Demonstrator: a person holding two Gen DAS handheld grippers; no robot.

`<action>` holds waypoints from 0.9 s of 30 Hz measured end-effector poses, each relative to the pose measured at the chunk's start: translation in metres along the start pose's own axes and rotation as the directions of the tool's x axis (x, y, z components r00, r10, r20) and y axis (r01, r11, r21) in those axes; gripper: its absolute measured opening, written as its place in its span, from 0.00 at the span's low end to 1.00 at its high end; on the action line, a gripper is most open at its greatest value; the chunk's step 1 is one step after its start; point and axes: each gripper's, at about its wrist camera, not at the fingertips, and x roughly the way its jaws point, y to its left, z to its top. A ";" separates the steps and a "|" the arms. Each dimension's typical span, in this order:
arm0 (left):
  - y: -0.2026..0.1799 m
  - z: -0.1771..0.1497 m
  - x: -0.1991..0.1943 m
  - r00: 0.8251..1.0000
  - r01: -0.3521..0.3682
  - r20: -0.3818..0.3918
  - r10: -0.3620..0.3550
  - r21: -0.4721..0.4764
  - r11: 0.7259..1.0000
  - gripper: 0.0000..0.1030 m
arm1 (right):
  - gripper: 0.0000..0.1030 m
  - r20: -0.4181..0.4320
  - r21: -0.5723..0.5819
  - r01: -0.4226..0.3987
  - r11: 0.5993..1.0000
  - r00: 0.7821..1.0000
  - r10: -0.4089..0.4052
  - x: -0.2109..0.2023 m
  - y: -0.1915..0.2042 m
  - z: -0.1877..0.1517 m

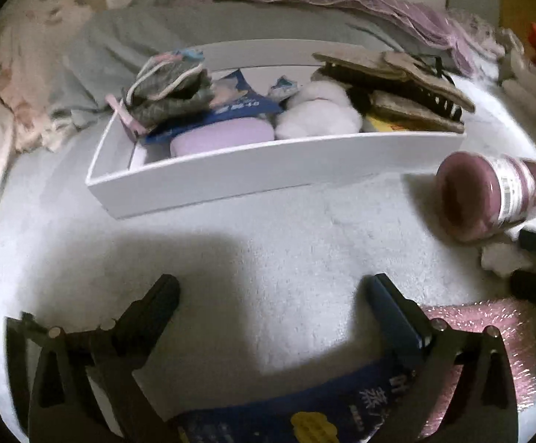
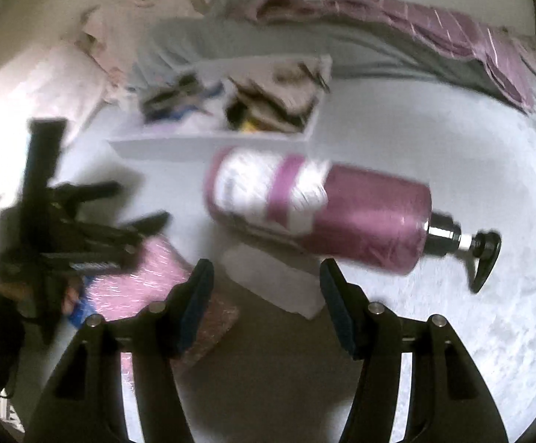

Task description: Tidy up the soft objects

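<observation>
Here: one white tray [image 1: 231, 181]; one purple pump bottle [image 2: 341, 214]; two tools.

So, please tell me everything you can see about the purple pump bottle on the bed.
The purple pump bottle lies on its side on the white fuzzy bed cover, in front of the white tray's right end. Its body looks like glossy plastic, with a white and purple label near the base. A silver collar carries a black pump head. Neither gripper touches it.
</observation>
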 end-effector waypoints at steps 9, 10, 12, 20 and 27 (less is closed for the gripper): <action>0.000 0.002 0.001 1.000 0.006 0.000 -0.006 -0.003 1.000 1.00 | 0.65 0.008 -0.002 0.012 1.000 1.000 -0.011 0.010 -0.001 -0.005; -0.001 0.002 0.001 1.000 0.002 0.000 -0.002 0.000 1.000 1.00 | 0.65 0.008 -0.005 0.013 1.000 1.000 -0.013 0.011 0.000 -0.005; 0.000 0.003 0.001 1.000 0.009 0.001 -0.009 -0.005 1.000 1.00 | 0.65 0.009 -0.008 0.015 1.000 1.000 -0.015 0.011 0.000 -0.005; 0.001 0.002 0.000 1.000 0.012 0.001 -0.012 -0.009 1.000 1.00 | 0.65 0.009 -0.009 0.015 1.000 1.000 -0.015 0.012 0.000 -0.005; 0.001 0.002 0.000 1.000 0.011 0.002 -0.011 -0.008 1.000 1.00 | 0.65 0.008 -0.010 0.016 1.000 1.000 -0.016 0.012 0.000 -0.005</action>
